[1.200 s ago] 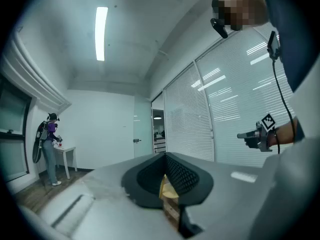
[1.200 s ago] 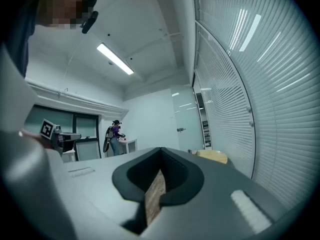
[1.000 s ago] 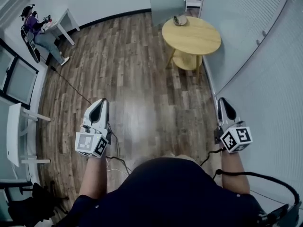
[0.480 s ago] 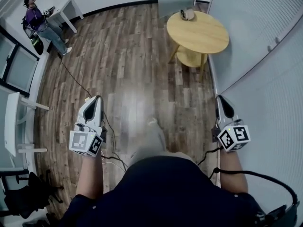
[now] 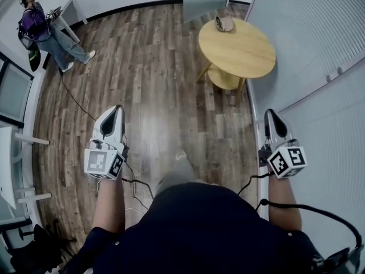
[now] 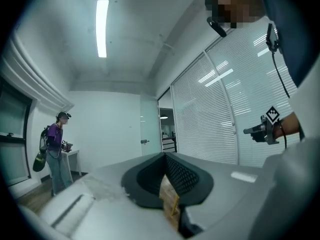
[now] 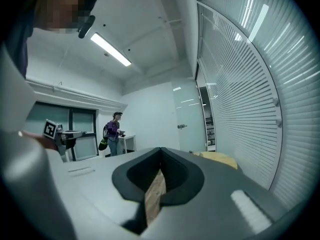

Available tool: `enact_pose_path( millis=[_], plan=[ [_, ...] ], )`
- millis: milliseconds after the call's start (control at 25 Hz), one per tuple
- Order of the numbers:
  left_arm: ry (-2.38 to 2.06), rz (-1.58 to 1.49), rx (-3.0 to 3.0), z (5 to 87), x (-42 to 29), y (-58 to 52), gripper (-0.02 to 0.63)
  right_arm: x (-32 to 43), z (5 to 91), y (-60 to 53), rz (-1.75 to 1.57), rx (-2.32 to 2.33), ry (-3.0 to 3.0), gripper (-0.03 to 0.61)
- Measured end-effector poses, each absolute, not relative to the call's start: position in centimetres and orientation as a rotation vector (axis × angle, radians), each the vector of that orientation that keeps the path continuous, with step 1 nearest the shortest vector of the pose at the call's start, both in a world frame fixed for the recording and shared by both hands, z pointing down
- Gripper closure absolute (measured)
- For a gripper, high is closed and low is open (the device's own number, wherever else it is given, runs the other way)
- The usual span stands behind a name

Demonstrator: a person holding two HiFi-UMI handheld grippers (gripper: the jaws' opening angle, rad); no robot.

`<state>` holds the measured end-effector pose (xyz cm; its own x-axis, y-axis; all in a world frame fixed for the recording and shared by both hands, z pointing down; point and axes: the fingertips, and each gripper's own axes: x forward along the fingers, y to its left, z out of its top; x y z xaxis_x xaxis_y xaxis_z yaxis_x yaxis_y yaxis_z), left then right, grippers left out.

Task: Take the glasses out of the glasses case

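Note:
The glasses case (image 5: 223,23), small and light-coloured, lies closed at the far edge of a round wooden table (image 5: 251,53) well ahead of me in the head view. Whether glasses are inside I cannot tell. My left gripper (image 5: 113,112) and right gripper (image 5: 271,116) hang over the wooden floor, far short of the table. Both are shut with nothing between the jaws. In the left gripper view the left gripper's (image 6: 164,157) dark pads meet at the tips. The right gripper (image 7: 160,152) looks the same, with the table's edge (image 7: 221,159) beyond it.
A wall of white blinds (image 5: 319,67) runs along the right. A person in a purple top (image 5: 39,30) stands by a white desk (image 5: 69,9) at the far left. A cable (image 5: 80,104) trails over the floor. White furniture (image 5: 7,170) lines the left edge.
The view has shifted as I step forward, one foot now showing below. Both grippers stay shut, held out in front at about the same spacing.

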<state>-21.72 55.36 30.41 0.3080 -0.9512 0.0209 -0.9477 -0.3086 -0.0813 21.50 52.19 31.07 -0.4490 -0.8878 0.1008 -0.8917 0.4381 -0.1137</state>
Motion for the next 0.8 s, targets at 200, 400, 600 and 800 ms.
enact_pose_path(
  millis=[200, 400, 600, 800],
  plan=[
    [1.781, -0.061, -2.489, 29.3, -26.0, 47.6, 0.609, 17.6, 30.0, 46.4, 0.224, 1.654, -2.612, 0.569],
    [1.710, -0.042, -2.537, 31.0, -27.2, 41.6, 0.609, 14.6, 29.7, 42.8, 0.162, 1.655, -2.570, 0.569],
    [1.678, 0.058, -2.586, 30.6, -27.4, 37.6, 0.609, 13.9, 29.4, 40.7, 0.169, 1.672, -2.534, 0.569],
    [1.672, 0.040, -2.576, 31.4, -28.9, 36.1, 0.609, 12.6, 29.1, 37.9, 0.182, 1.636, -2.524, 0.569]
  ],
)
